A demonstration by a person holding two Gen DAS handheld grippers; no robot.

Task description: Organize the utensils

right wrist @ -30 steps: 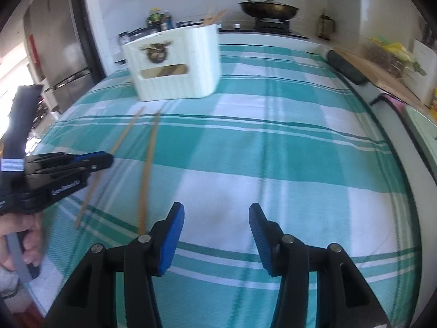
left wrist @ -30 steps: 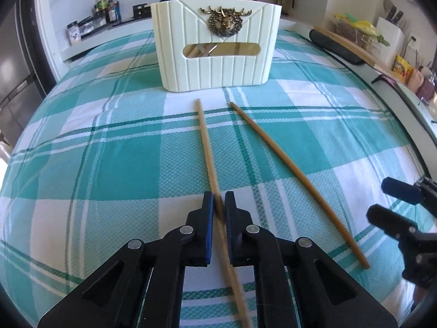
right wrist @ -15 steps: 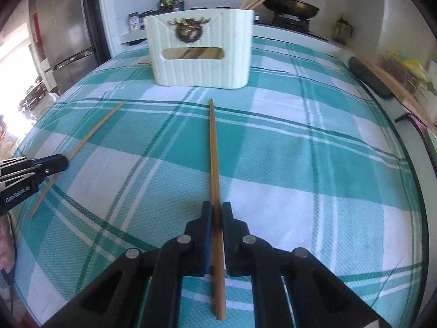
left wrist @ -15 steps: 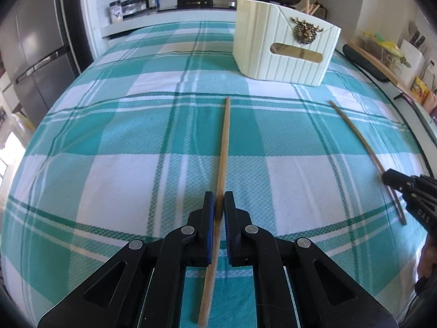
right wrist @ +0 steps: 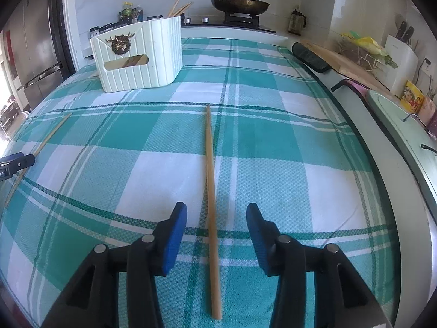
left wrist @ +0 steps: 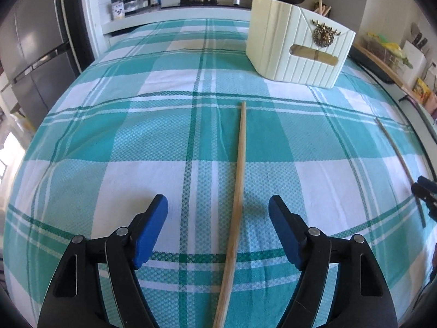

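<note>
The left tool [left wrist: 218, 213] stands released over the checked tablecloth [left wrist: 109, 147], its jaws opening, and one chopstick [left wrist: 237, 199] lies on the cloth between the blue pads [left wrist: 153, 224] without touching either. The right tool [right wrist: 217, 222] is likewise released and opening, with the second chopstick [right wrist: 210, 191] lying between its pads, nearer the left one but apart from both.

Each chopstick points roughly toward the cream utensil holder [left wrist: 297, 52], which stands upright at the far part of the table, well apart from both tips. Bare cloth lies all around the two sticks, with wide room between them and the holder. In the right wrist view the right edge of the table [right wrist: 393, 191] runs close along a pale green lid [right wrist: 404, 136] and a black roll [right wrist: 311, 54]. Behind the holder the far edge meets a counter with a stove and a lidded pan [right wrist: 240, 2].

The near end of the left chopstick runs out of the bottom of the left wrist view, hidden between the tool's arms. More chopsticks [right wrist: 179, 6] stick up from the holder; what shows through its front slot is hard to make out. In each view only the tip of the other tool shows at the frame's edge, so the hands holding them cannot be made out.
</note>
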